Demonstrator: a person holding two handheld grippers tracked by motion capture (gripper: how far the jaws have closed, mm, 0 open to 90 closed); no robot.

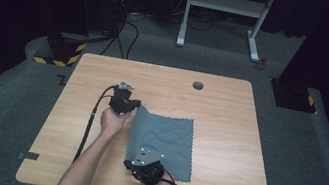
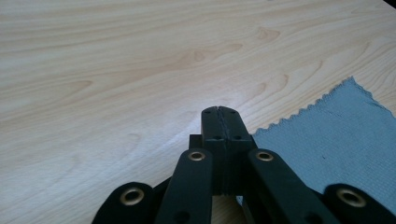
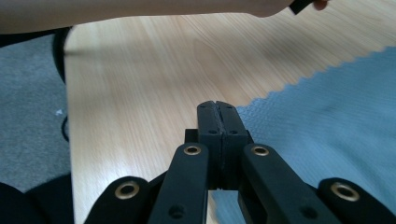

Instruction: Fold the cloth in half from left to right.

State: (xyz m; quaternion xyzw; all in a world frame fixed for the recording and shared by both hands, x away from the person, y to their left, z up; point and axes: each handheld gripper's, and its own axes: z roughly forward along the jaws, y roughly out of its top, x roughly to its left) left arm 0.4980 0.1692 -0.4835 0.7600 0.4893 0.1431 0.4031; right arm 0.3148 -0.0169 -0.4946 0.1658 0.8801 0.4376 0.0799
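A grey cloth (image 1: 164,140) with zigzag edges lies flat on the wooden table (image 1: 230,113). My left gripper (image 1: 137,103) sits at the cloth's far left corner. In the left gripper view its jaws (image 2: 219,112) are pressed together, with the cloth (image 2: 336,140) beside and under them on the right. At the cloth's near left corner is my right gripper (image 1: 131,162). It too is shut (image 3: 217,106), its tips at the cloth's (image 3: 327,116) scalloped edge. I see no fabric between either pair of tips.
A round cable hole (image 1: 198,85) is near the table's far edge. Tape marks (image 1: 28,156) lie at the near corners. The left forearm (image 3: 140,11) crosses the top of the right gripper view. A white desk frame (image 1: 224,11) stands on the grey carpet beyond.
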